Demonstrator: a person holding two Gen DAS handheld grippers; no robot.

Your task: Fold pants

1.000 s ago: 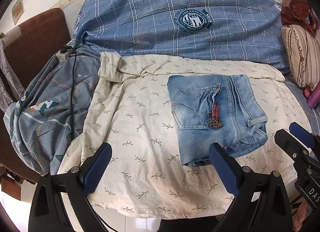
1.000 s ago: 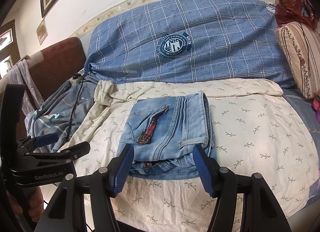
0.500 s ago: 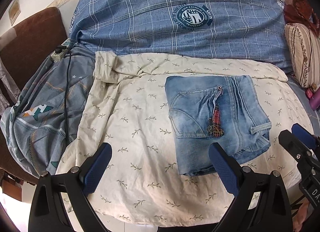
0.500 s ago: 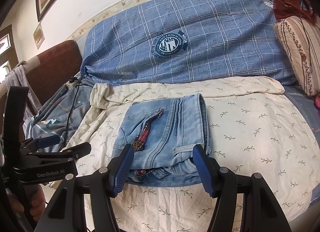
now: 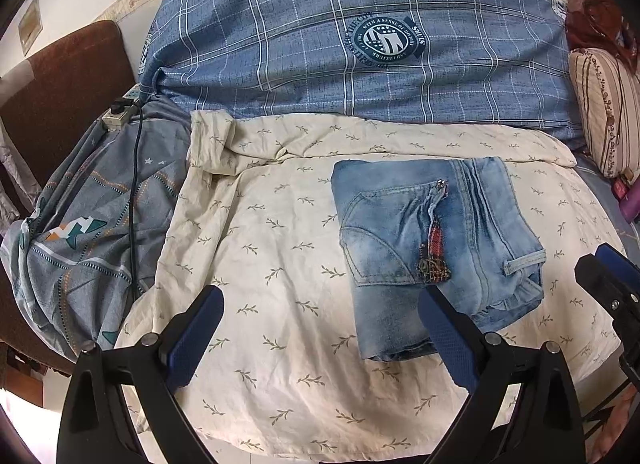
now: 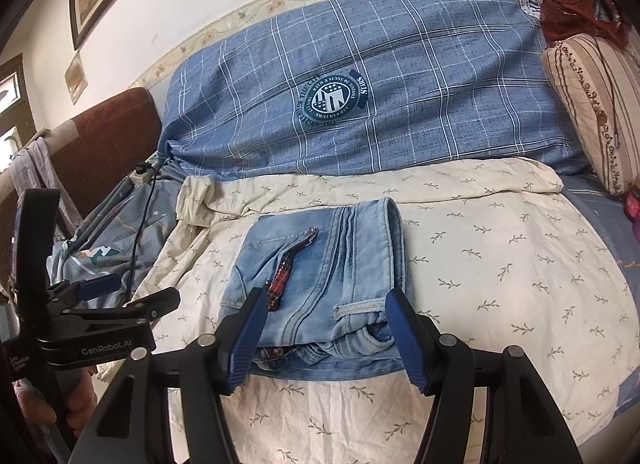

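Light blue denim pants (image 5: 432, 248) lie folded into a compact rectangle on the cream leaf-print sheet (image 5: 280, 264); a pocket and a red patterned strip face up. My left gripper (image 5: 324, 336) hovers open at the bed's near edge, its right finger in front of the pants' near corner, holding nothing. In the right wrist view the folded pants (image 6: 320, 280) sit just beyond my right gripper (image 6: 326, 340), which is open and empty, its fingers either side of the waistband end. The left gripper (image 6: 132, 292) shows there at the left, held by a hand.
A big blue plaid duvet (image 5: 360, 47) is piled along the wall behind. A grey patterned blanket (image 5: 88, 232) with a power strip (image 5: 120, 111) and black cable lies to the left. A striped pillow (image 5: 608, 111) stands at the right. A brown headboard (image 6: 104, 143) is at far left.
Both grippers have drawn slightly back and up from the bed, open throughout. The folded pants have not moved on the sheet.
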